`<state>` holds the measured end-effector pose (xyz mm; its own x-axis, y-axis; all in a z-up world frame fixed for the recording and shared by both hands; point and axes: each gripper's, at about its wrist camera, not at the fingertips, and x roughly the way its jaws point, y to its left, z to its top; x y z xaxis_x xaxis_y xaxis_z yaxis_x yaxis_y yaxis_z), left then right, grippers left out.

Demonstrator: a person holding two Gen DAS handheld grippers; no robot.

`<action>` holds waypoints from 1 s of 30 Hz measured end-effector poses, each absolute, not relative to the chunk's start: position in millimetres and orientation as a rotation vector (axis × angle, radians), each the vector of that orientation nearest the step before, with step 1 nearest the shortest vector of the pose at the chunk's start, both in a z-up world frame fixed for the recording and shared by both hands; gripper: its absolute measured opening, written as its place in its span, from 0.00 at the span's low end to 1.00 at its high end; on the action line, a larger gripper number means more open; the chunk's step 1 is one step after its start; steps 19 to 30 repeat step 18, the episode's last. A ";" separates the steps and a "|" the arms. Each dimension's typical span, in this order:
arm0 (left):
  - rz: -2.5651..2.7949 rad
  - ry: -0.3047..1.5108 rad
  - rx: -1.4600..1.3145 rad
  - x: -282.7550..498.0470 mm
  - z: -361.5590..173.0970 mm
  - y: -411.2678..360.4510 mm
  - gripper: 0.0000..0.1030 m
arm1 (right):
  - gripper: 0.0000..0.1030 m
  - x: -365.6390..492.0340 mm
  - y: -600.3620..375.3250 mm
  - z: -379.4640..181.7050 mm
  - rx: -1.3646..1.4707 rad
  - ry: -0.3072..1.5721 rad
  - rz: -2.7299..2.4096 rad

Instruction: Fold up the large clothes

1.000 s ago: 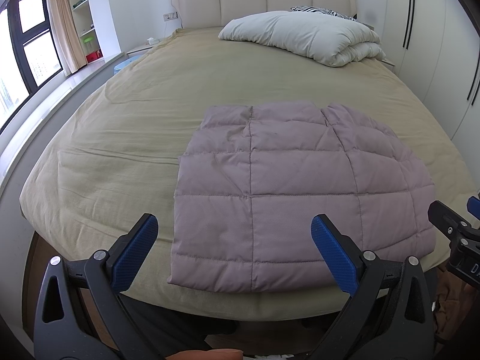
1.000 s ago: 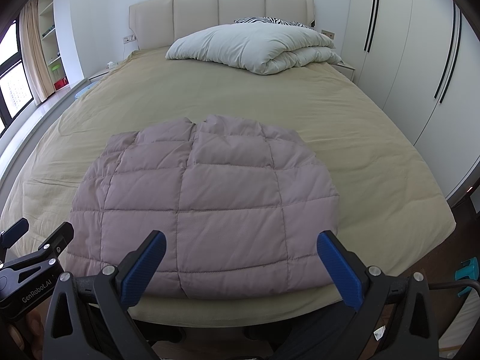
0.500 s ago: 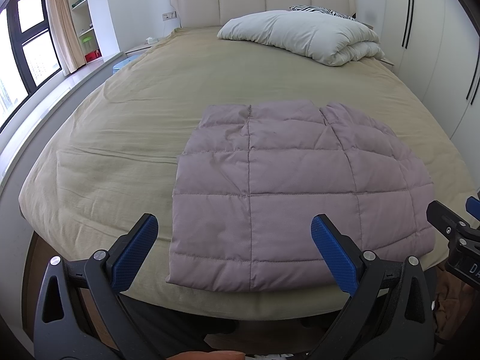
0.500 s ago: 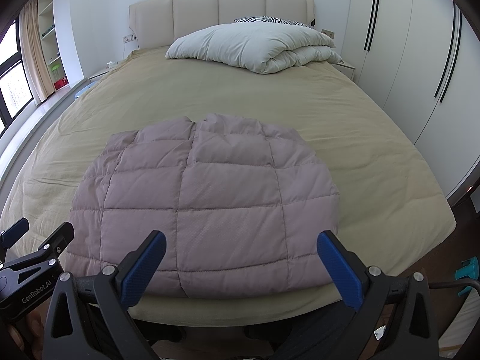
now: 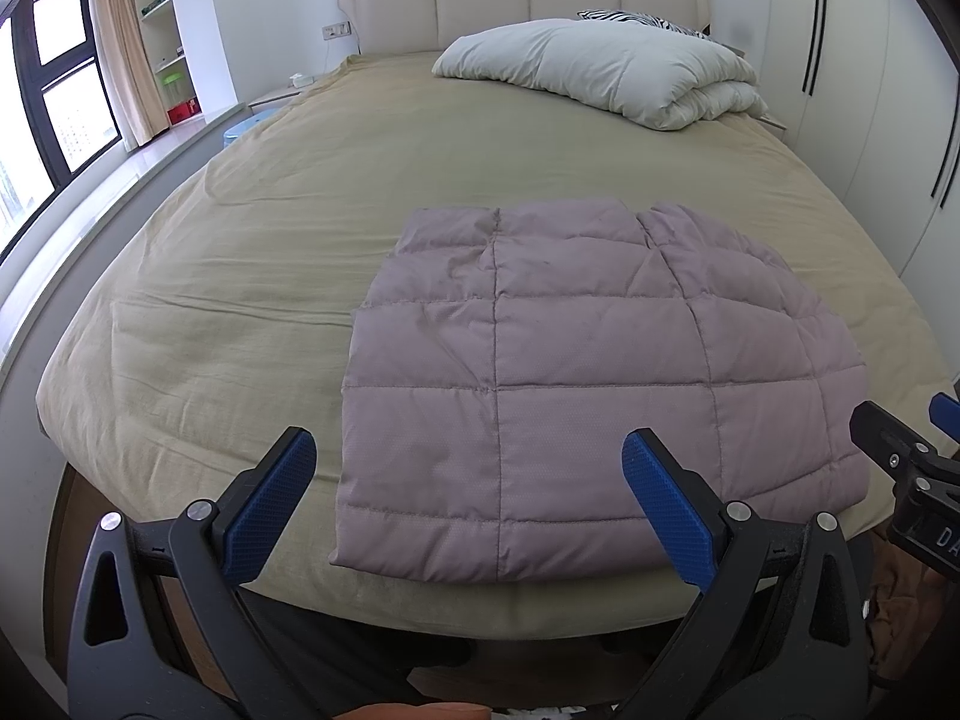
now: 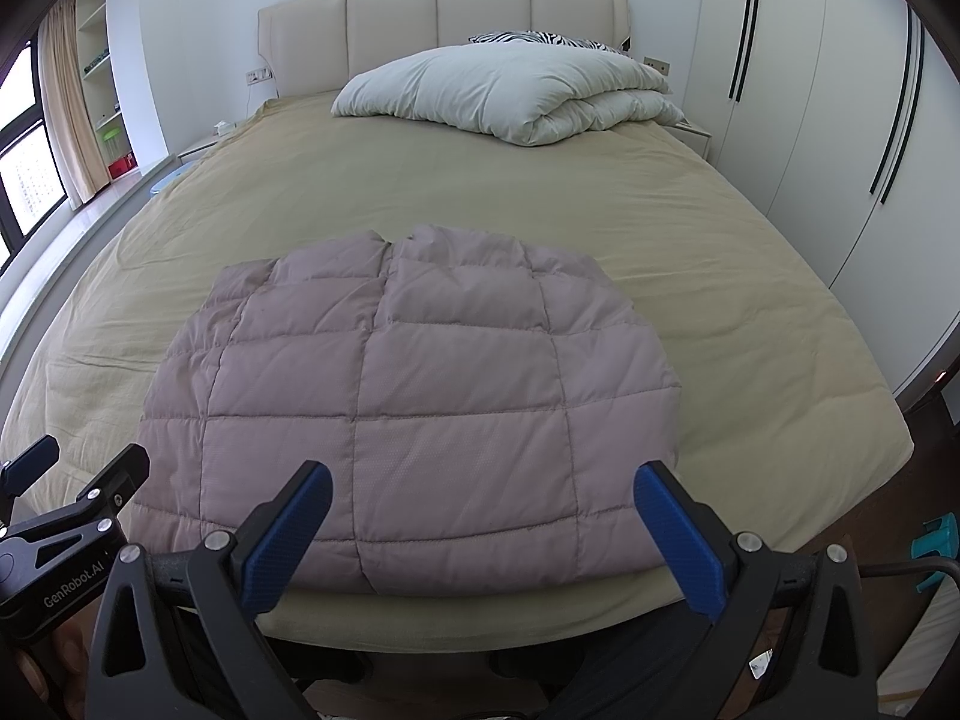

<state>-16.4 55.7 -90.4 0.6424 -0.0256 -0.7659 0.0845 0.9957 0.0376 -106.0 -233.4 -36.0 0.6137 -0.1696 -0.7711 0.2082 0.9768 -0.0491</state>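
A mauve quilted down jacket (image 5: 588,372) lies folded into a flat rectangle on the tan bed (image 5: 252,276), near its front edge. It also shows in the right wrist view (image 6: 414,402). My left gripper (image 5: 468,498) is open and empty, held off the bed's front edge just short of the jacket's near hem. My right gripper (image 6: 480,528) is open and empty too, at the front edge before the jacket's near hem. Each gripper shows at the edge of the other's view.
A folded white duvet (image 5: 606,69) and a zebra-print pillow (image 6: 540,39) lie at the padded headboard (image 6: 438,30). White wardrobes (image 6: 840,120) stand to the right, a window and shelves (image 5: 66,84) to the left. The bed cover (image 6: 750,300) is bare around the jacket.
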 end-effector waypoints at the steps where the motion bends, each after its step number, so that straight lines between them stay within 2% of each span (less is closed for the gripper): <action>1: -0.063 0.872 0.073 -16.4 -90.4 55.7 1.00 | 1.00 -105.8 -233.6 -35.8 0.047 0.884 -0.218; 30: -0.083 0.867 0.078 -9.0 -87.9 60.1 1.00 | 1.00 -108.1 -232.2 -40.5 0.045 0.886 -0.216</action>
